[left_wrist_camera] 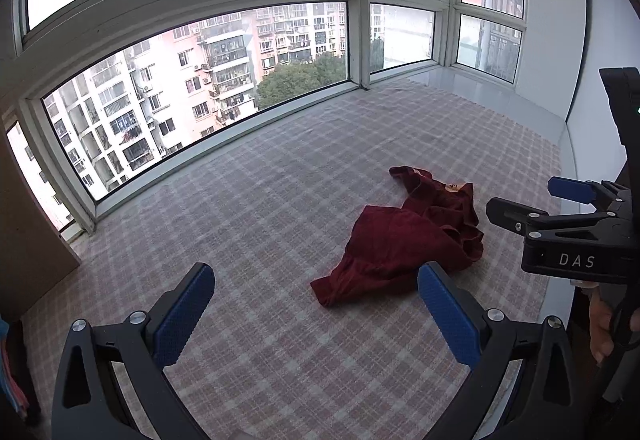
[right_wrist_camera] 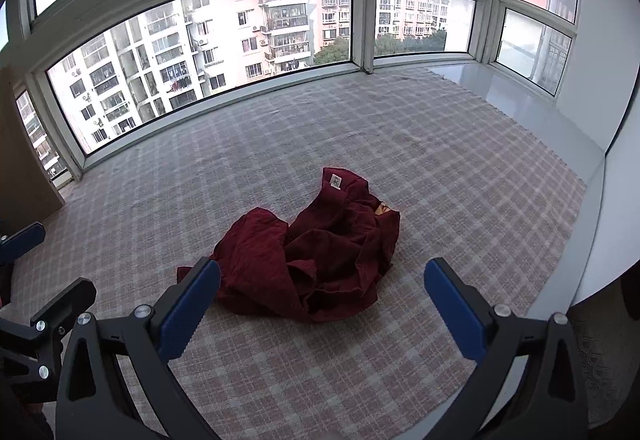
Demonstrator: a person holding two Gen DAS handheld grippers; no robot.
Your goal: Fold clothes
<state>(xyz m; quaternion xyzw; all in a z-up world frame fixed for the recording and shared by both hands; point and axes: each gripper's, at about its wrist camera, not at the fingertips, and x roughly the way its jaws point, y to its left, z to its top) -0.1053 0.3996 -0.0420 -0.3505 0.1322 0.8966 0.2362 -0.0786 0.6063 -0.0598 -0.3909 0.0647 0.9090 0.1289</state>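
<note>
A crumpled dark red garment (left_wrist_camera: 404, 240) lies in a heap on the checked pink-and-white cloth (left_wrist_camera: 260, 200); it also shows in the right wrist view (right_wrist_camera: 316, 256), with a small white label (right_wrist_camera: 335, 182) at its far end. My left gripper (left_wrist_camera: 316, 280) is open and empty, above the cloth just short and left of the garment. My right gripper (right_wrist_camera: 322, 276) is open and empty, hovering over the garment's near edge. The right gripper also shows in the left wrist view (left_wrist_camera: 528, 200), to the right of the garment, and the left gripper shows at the right wrist view's left edge (right_wrist_camera: 44, 264).
The checked cloth (right_wrist_camera: 440, 168) covers a bay-window ledge. Large windows (left_wrist_camera: 180, 80) bound its far side. A bare white sill (right_wrist_camera: 520, 96) and a white wall (right_wrist_camera: 608, 52) bound the right. A brown panel (left_wrist_camera: 28, 240) stands at the left.
</note>
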